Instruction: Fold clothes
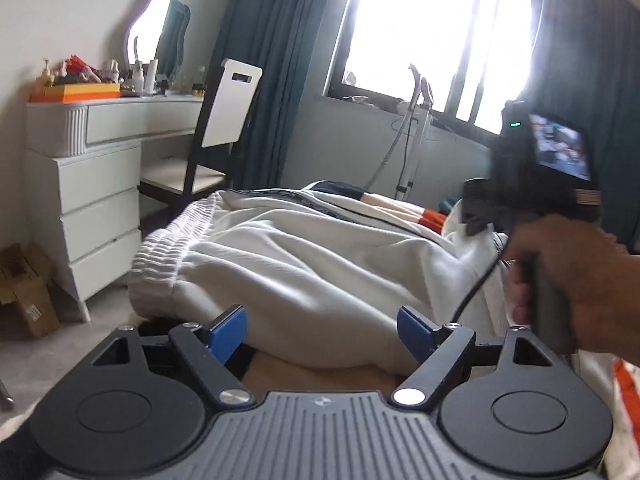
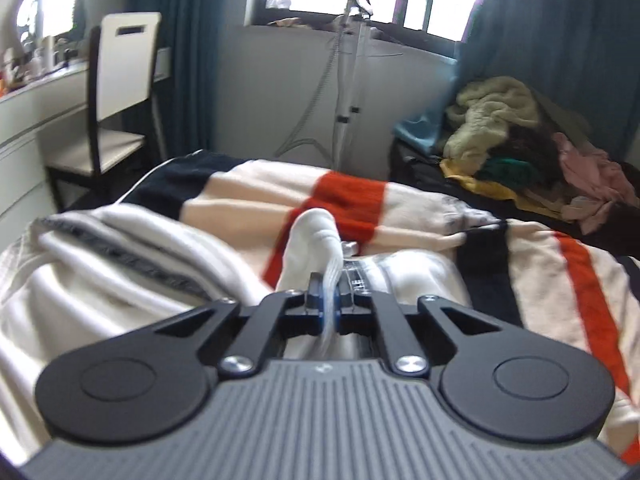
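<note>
The white trousers (image 1: pixel 304 264) are spread on the striped blanket (image 2: pixel 400 204), the elastic waistband (image 1: pixel 168 248) turned toward the dresser (image 1: pixel 100 200), the long axis lying crosswise. A fold is pinched by the right gripper (image 2: pixel 329 300); the left gripper (image 1: pixel 322 330) is held open.

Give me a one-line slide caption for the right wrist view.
Right tool shut on a fold of the white garment, lifted above the striped blanket on the bed.
</note>
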`<action>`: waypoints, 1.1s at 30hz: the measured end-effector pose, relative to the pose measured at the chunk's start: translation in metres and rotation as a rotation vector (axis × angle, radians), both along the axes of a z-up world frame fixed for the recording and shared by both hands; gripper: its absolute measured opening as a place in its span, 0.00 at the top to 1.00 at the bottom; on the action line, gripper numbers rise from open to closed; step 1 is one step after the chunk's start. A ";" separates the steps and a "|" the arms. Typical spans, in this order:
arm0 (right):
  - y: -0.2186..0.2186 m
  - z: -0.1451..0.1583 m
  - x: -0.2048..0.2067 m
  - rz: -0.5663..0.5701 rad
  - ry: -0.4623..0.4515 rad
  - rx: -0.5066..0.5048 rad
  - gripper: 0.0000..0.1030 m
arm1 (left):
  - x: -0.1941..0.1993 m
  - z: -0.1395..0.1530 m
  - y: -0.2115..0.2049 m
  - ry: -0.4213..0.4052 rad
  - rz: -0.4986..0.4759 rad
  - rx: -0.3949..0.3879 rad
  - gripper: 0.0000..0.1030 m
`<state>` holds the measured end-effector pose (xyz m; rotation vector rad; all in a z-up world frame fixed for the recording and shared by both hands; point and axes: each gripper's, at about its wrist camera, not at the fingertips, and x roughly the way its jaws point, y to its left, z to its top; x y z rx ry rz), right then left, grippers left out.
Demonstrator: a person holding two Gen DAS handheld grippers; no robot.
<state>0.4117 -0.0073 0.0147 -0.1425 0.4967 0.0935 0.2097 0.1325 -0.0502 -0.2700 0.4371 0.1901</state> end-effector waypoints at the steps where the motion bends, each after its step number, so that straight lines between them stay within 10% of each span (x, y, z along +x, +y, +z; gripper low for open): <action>1: -0.008 0.005 -0.001 -0.019 -0.008 0.003 0.94 | 0.000 0.000 0.000 -0.001 -0.003 -0.004 0.19; 10: -0.125 0.136 -0.045 -0.189 -0.238 0.083 0.95 | -0.005 0.008 -0.003 0.006 -0.003 -0.018 0.19; 15: -0.218 0.213 -0.095 -0.383 -0.432 0.085 0.95 | -0.011 0.002 0.003 0.021 -0.103 -0.230 0.19; 18: -0.288 0.218 -0.130 -0.547 -0.483 0.144 0.95 | -0.022 0.004 -0.024 -0.013 -0.181 -0.157 0.18; 23: -0.391 0.132 -0.183 -0.803 -0.357 0.290 0.95 | -0.030 0.000 -0.053 -0.029 -0.328 -0.197 0.18; 33: -0.459 -0.073 -0.279 -1.025 -0.047 0.628 0.95 | -0.026 -0.017 -0.061 0.079 -0.240 -0.160 0.18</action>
